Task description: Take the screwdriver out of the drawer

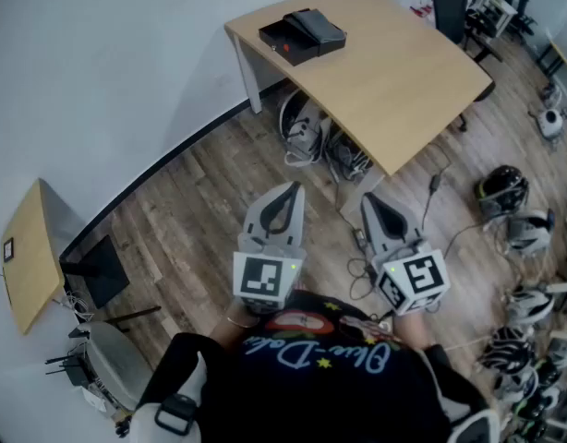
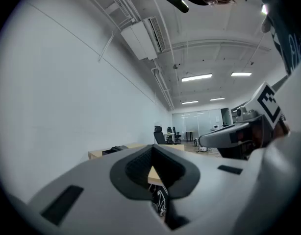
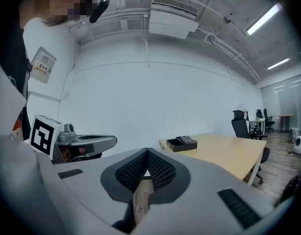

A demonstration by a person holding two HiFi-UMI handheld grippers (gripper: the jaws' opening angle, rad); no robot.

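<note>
Lying well ahead at the pale wooden bench's (image 1: 404, 72) far-left corner, the flat black box (image 1: 302, 35) faces the closed, empty left tool (image 1: 291, 192) and right tool (image 1: 370, 201).

Black box (image 1: 302, 33) on the table (image 1: 404, 81): contents too small to tell. Gear (image 1: 307, 135) under the table is half hidden by the top, can't ID it. Side table (image 1: 30, 247) is clipped by the left edge. Helmets (image 1: 524, 340) run off the right edge. Hands behind the left gripper (image 1: 288, 192) and right gripper (image 1: 371, 201) are mostly covered by the marker cubes (image 1: 268, 278). In the left gripper view, the far office chairs (image 2: 163, 133) are too small to resolve.
</note>
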